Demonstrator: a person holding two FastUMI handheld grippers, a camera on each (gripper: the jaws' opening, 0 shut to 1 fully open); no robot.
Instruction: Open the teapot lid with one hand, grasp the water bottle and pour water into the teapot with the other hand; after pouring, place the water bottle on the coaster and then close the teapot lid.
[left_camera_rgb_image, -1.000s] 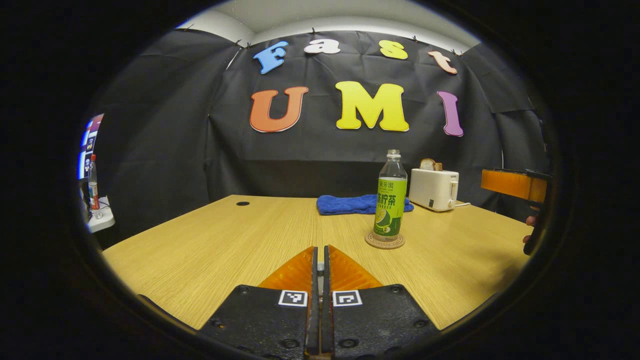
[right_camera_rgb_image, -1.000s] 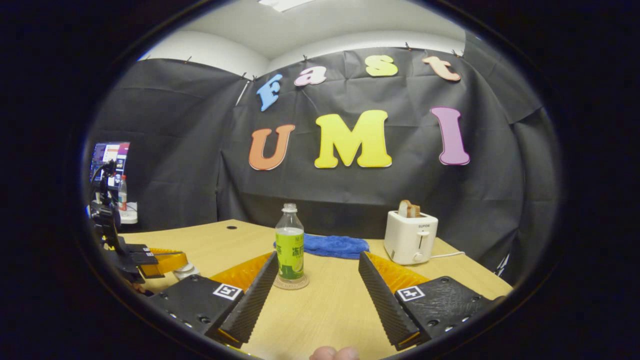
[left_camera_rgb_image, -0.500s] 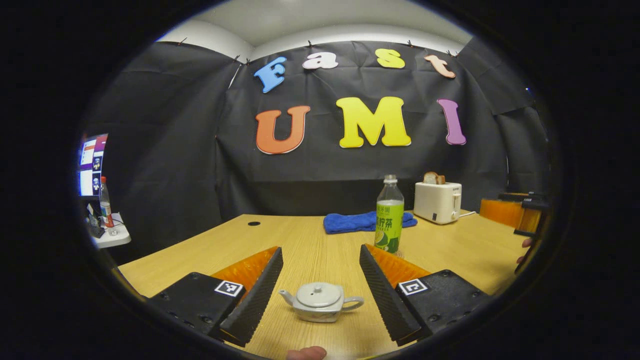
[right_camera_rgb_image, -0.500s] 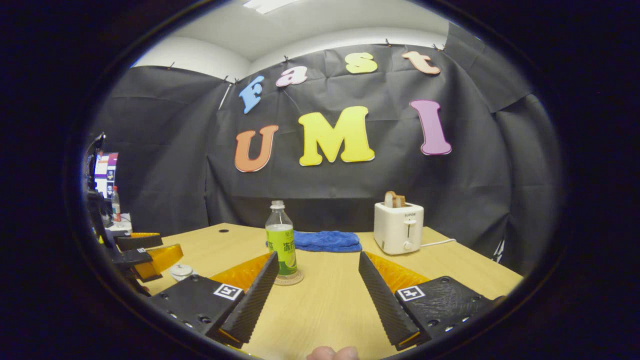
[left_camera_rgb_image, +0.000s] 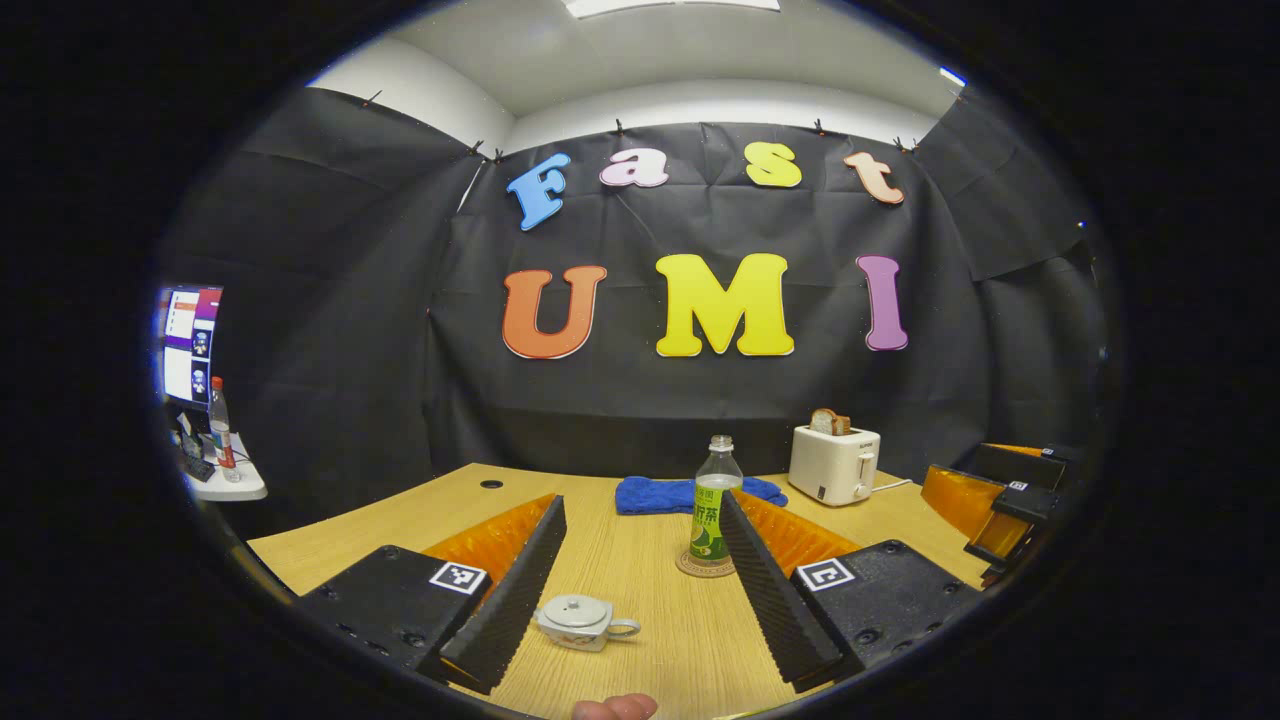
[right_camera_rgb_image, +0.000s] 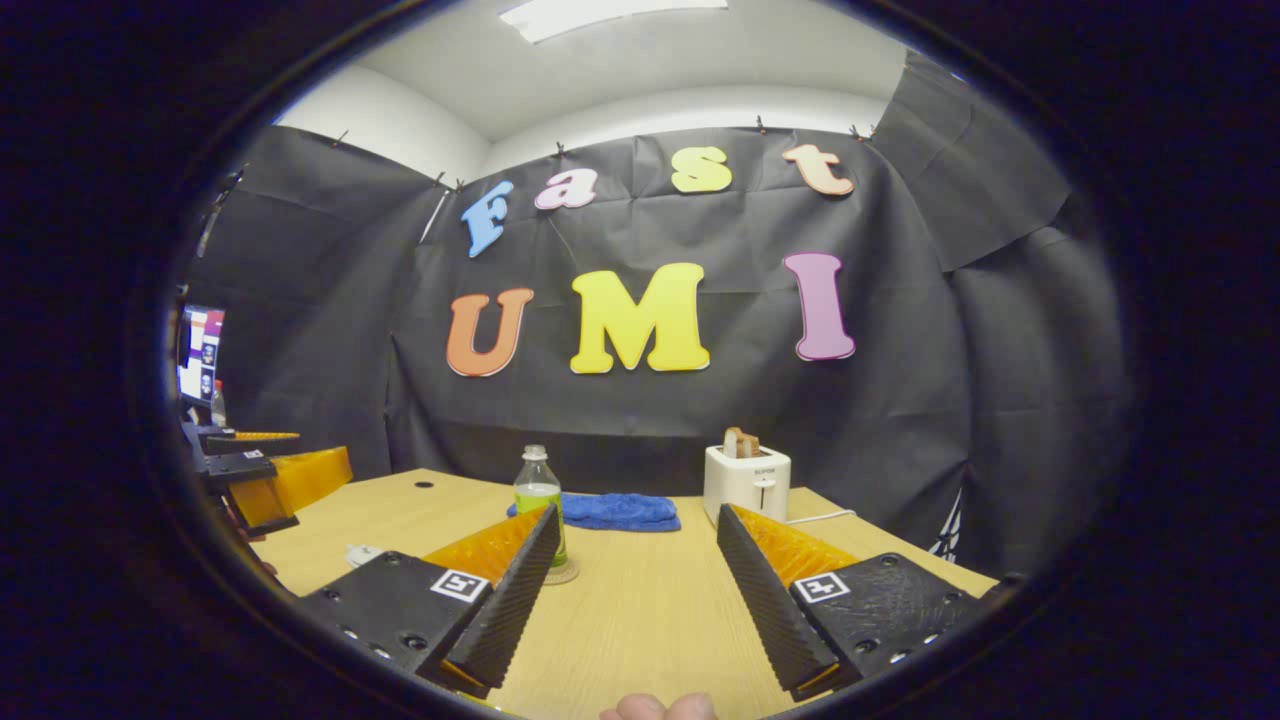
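Left gripper (left_camera_rgb_image: 640, 570) jaws spread now (pressed together a second ago), pulled back from teapot (left_camera_rgb_image: 580, 621) near bench front edge, lid on. Right gripper (right_camera_rgb_image: 635, 575) jaws spread, empty. Bottle (left_camera_rgb_image: 711, 513) on coaster (left_camera_rgb_image: 700, 569) mid-bench; looks done

right tongs' finger (right_camera_rgb_image: 520, 590) hides the water bottle's (right_camera_rgb_image: 537, 485) lower half and part of the coaster (right_camera_rgb_image: 566, 573)

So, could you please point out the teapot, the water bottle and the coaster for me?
teapot (left_camera_rgb_image: 578, 622), left gripper view, on its body.
water bottle (left_camera_rgb_image: 710, 515), left gripper view, on its green label.
coaster (left_camera_rgb_image: 688, 568), left gripper view, on its left rim.
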